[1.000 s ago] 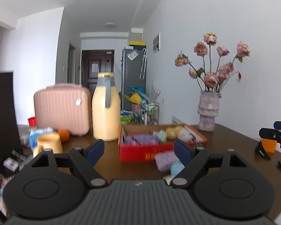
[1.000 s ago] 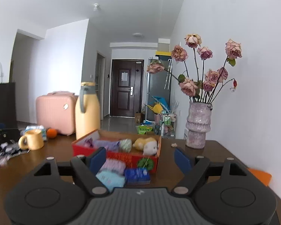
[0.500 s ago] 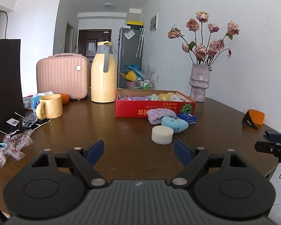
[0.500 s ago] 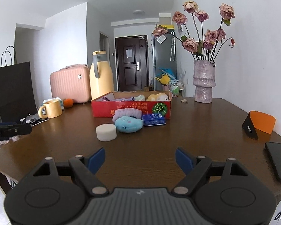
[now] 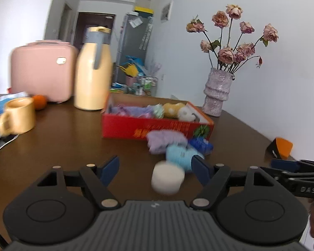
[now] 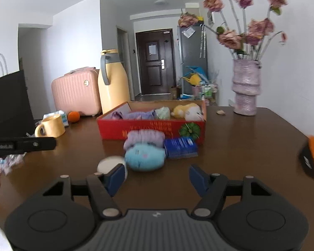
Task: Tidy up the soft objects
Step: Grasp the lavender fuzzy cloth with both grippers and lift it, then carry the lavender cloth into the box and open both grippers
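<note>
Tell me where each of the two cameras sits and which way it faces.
Left wrist: rides the left gripper, looking along its open fingers across the table at the white round sponge and red box; the right gripper shows at the right edge.
Right wrist: rides the right gripper, facing the blue plush; the left gripper shows at left.
Shared: box, sponge, plush, vase, yellow jug.

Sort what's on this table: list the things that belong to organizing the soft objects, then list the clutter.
Job: red box, blue plush, purple plush, white round sponge.

Clutter: yellow mug, orange, cream thermos, pink suitcase, flower vase.
</note>
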Tool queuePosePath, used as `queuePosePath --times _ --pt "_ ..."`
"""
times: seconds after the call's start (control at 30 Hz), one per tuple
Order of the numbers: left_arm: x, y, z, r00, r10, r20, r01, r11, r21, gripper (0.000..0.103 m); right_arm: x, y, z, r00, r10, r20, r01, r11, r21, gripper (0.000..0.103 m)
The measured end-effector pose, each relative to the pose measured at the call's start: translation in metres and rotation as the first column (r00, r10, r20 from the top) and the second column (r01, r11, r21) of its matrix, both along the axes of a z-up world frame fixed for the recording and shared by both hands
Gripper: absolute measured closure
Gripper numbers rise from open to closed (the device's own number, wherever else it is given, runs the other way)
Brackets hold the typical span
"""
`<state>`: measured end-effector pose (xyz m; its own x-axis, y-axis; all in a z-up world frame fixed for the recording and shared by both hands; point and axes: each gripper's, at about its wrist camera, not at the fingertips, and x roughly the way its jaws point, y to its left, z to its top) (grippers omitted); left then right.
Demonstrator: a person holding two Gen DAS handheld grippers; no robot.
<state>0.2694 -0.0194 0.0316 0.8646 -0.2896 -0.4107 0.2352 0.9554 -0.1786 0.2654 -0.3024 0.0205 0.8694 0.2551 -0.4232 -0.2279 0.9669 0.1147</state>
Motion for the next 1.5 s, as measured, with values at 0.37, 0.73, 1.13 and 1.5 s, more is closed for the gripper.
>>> queuePosePath --times 0.37,0.73,1.13,1.5 --pt "0.211 -0.03 -0.054 0.956 -0.068 -0.284 0.042 0.994 -0.096 0.048 0.223 0.021 -0.032 0.978 0.073 -0.193 -0.052 0.992 0.111 0.061" --pt "0.229 -0.017 -0.074 0.934 -0.115 -0.337 0.041 0.975 -0.218 0.091 0.245 0.036 -0.059 0.971 0.107 -0.214 -0.087 0.991 0.101 0.093" --pt "0.086 -0.023 0.027 0.984 -0.17 -0.054 0.162 0.978 -0.133 0.092 0.098 0.022 0.027 0.994 0.11 0.011 -0.11 0.985 0.135 0.097" --pt "-0.045 -0.035 0.018 0.969 -0.243 -0.039 0.236 0.962 -0.135 0.092 -0.043 0.014 0.012 0.999 0.044 -0.013 -0.042 0.987 0.154 0.097"
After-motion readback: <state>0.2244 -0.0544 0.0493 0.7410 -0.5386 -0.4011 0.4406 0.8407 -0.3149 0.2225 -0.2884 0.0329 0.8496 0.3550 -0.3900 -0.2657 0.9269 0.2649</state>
